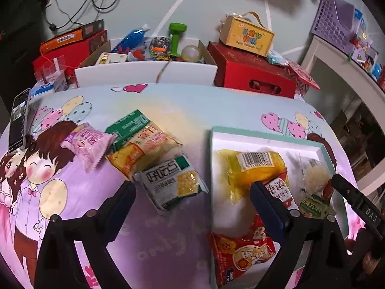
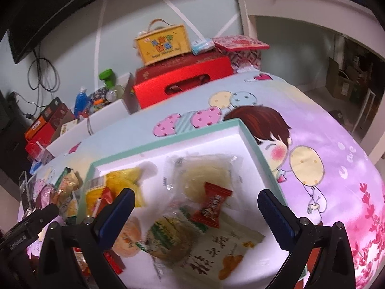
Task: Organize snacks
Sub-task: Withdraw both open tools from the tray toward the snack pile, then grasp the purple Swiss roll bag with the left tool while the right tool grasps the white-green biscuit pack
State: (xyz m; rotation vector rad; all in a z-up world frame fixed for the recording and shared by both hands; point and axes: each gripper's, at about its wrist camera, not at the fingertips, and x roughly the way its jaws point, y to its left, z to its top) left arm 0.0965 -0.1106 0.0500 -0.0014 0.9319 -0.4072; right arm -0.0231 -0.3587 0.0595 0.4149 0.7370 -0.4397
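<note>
A white tray with a teal rim (image 1: 264, 131) lies on the cartoon blanket and holds several snacks: a yellow packet (image 1: 255, 168), a red packet (image 1: 243, 252), a white puffed cake (image 1: 315, 175). Left of it lies a loose pile: a grey-green cracker packet (image 1: 170, 185), an orange-yellow packet (image 1: 144, 149), a green packet (image 1: 127, 125), a pink packet (image 1: 89, 144). My left gripper (image 1: 192, 192) is open, its fingers either side of the cracker packet and tray edge. My right gripper (image 2: 195, 200) is open above the tray (image 2: 255, 144), over a red candy (image 2: 213, 204) and a round green-labelled cake (image 2: 168, 236).
A phone (image 1: 19, 120) stands at the blanket's left edge. Behind the bed are a white box of clutter (image 1: 144, 69), red gift boxes (image 1: 255, 72) and a yellow case (image 1: 245, 36). A white shelf (image 1: 336, 67) stands at the right.
</note>
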